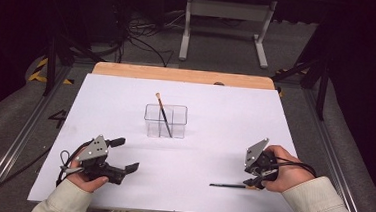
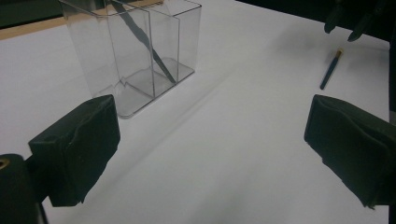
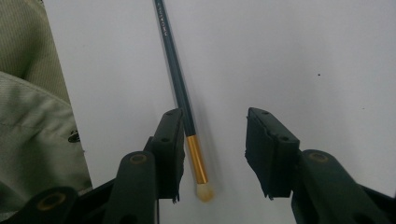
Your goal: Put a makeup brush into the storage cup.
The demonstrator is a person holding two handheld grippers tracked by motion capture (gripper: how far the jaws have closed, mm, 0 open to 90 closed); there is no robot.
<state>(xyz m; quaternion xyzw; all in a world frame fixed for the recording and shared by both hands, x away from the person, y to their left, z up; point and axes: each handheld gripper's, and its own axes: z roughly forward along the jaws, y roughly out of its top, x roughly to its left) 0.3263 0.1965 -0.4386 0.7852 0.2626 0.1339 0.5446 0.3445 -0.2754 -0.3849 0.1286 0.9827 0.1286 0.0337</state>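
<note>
Between the pads of the right tool [image 3: 212, 154] lies a paintbrush [image 3: 180, 95], flat on the white worktop [image 1: 224, 138]. Its gold ferrule and pale tip sit just beside one pad, the one at the left of the right gripper view; the other pad stands well clear of it. The jaws are parted and neither pad presses on the brush. The dark handle runs straight away from the tool across the worktop. In the high view the same paintbrush [image 1: 228, 185] points from the right tool [image 1: 256, 181] toward the left tool [image 1: 125, 155].

The left tool's jaws stand wide apart, with bare worktop between them. Farther ahead of it stands a clear divided holder [image 2: 135, 56], and a second brush [image 2: 142, 37] leans inside one of its compartments.
</note>
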